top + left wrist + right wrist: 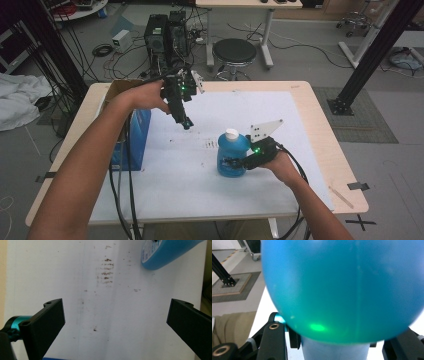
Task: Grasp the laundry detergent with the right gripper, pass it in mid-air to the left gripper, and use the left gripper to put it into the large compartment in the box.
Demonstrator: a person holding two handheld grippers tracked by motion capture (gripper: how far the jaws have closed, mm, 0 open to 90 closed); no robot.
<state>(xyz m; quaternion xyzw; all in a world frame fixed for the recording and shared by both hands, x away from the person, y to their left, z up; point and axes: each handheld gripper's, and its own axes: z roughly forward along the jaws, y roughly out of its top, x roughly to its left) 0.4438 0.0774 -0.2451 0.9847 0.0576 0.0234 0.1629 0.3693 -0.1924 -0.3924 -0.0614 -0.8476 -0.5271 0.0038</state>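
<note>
Jaws of my right gripper (231, 163) are pressed in on a blue bottle (231, 156), one on each side of its lower body, as tight as they go on something this wide. Seen along those jaws, the bottle's rounded blue wall (342, 290) bulges right above and between them, so near that it blurs, and a green glow from my gripper's lamp lies on its underside. My two black jaws rise at the bottom corners, the left one hard against the bottle's side. The bottle stands upright on the white mat (200, 180), its white cap (231, 133) on top, above my jaws and out of their hold. Behind the jaws my right hand (280, 167) wraps the gripper's body, and the grey three-cornered plate (266, 130) stands up over it.

My left gripper (186, 122) hangs over the mat with its jaws spread wide and nothing between them. Looking down along them, I see bare white mat in the gap, marked with a patch of small brown smudges (107, 271) ahead of the jaws. Beyond my right-hand jaw, at the far corner, the blue bottle's base (165, 252) juts in, well apart from both jaws. My left hand (145, 97) holds this gripper from behind, and its cable trails down along my forearm. Farther out on my left side a blue box (135, 140) stands on the wooden table (320, 120), near the mat's edge.
</note>
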